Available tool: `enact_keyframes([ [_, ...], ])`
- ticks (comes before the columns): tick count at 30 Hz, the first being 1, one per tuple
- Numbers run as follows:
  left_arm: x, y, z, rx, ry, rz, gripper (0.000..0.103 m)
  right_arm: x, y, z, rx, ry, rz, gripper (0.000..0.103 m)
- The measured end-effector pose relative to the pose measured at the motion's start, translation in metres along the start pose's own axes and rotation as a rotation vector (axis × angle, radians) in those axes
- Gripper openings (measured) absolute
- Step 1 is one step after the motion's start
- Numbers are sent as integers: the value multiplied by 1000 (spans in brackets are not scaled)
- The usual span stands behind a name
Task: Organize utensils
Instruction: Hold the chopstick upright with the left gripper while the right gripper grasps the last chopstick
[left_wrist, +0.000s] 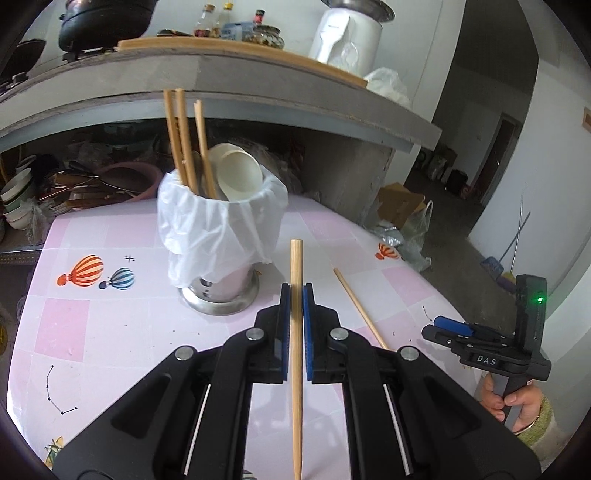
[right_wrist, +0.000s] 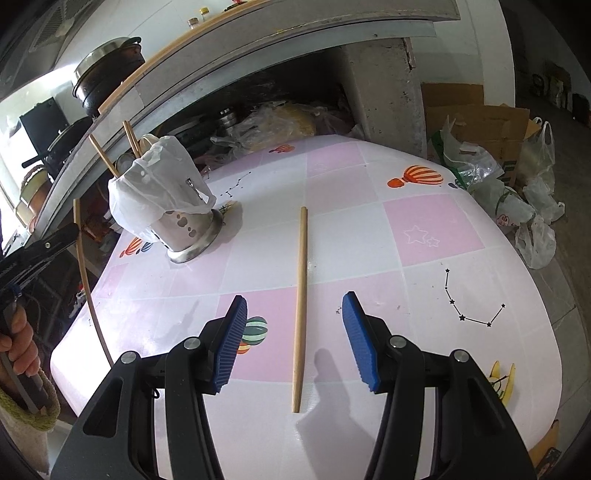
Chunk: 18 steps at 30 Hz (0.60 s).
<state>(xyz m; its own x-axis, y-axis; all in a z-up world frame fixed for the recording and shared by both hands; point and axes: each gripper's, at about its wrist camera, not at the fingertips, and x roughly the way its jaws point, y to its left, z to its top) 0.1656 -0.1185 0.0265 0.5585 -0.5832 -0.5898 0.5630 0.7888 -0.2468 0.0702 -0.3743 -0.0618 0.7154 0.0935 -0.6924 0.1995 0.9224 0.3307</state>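
My left gripper (left_wrist: 296, 291) is shut on a wooden chopstick (left_wrist: 296, 332), held above the table with its blunt end pointing towards the utensil holder (left_wrist: 221, 236). That holder is a steel cup wrapped in a white plastic bag, with several chopsticks (left_wrist: 186, 147) and a white spoon (left_wrist: 238, 173) standing in it. A second chopstick (right_wrist: 301, 306) lies flat on the pink tablecloth, its near half between the fingers of my right gripper (right_wrist: 295, 306), which hovers open above it. In the right wrist view the holder (right_wrist: 173, 206) stands at the left, and the held chopstick (right_wrist: 86, 280) shows at the left edge.
The table (left_wrist: 92, 325) has a pink and white checked cloth with balloon prints. A grey concrete shelf (left_wrist: 258, 88) overhangs behind the holder, with bowls and pans beneath. Cardboard boxes (right_wrist: 491, 125) and plastic bags crowd the floor to the right.
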Motion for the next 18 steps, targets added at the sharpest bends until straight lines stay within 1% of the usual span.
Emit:
enact_keyframes([
  [6,-12,8,-2,-18,-26,0,5,3,6,0,-11,10,2,53],
  [14,-16,14,-4,-28,-36,-5,5,10,11,1,-14,24,4,53],
  [18,-18,16,-6,-32,-43,-8,5,16,8,8,-12,27,5,53],
])
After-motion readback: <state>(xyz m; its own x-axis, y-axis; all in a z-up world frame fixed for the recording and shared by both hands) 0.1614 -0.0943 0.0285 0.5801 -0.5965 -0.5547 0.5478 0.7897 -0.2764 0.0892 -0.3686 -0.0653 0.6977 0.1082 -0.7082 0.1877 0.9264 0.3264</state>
